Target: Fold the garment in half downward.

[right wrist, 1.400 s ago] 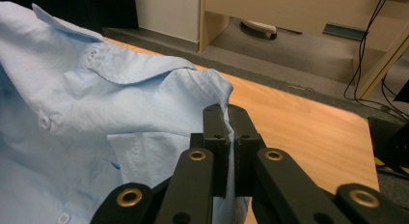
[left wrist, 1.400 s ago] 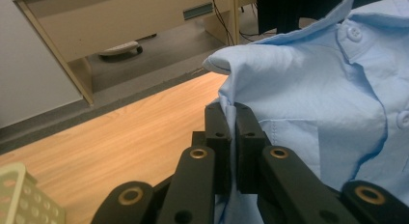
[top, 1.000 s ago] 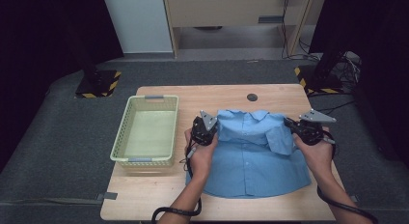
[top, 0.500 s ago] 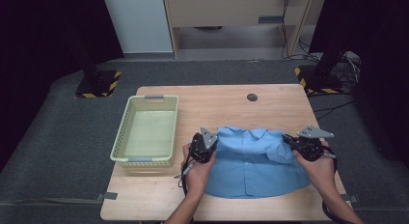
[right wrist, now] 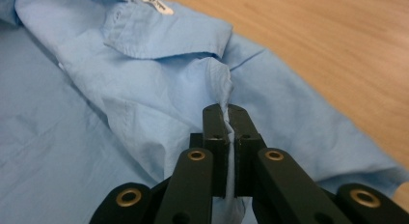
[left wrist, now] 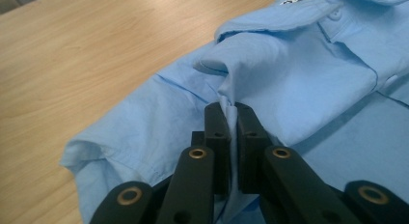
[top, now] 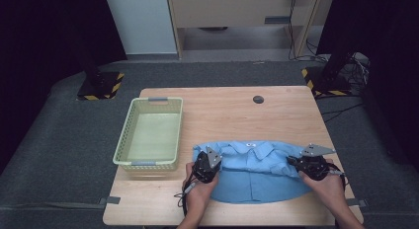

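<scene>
Two claws each pinch a fold of the same blue shirt (top: 254, 177). The left claw (left wrist: 230, 119) has its jaws nearly together, with a ridge of cloth pulled up between them beside the collar; the right claw (right wrist: 225, 119) holds a matching ridge on the other shoulder in the same narrow grip. Taking hold at the two shoulders makes sense, I judge, because it keeps the garment spread flat and square while it is dragged or folded (one grip alone would let it swing and bunch).

Outward from the jaws, the collar (right wrist: 164, 35) lies turned down with its small white label (right wrist: 158, 5) facing up, so the shirt rests front side up with the buttoned placket running toward the person. In the high view the left claw (top: 206, 166) and right claw (top: 311, 165) sit at either end of the shoulder line, the hands behind them low over the near edge of the tabletop (top: 276, 115).

The shirt lies on the near right part of the tabletop, its hem curving toward the front edge. A pale green basket (top: 129, 145) stands to its left, just beside the sleeve but apart from it, likely the place where the folded shirt is meant to go. A small dark disc (top: 258, 99) sits farther back, well apart.
</scene>
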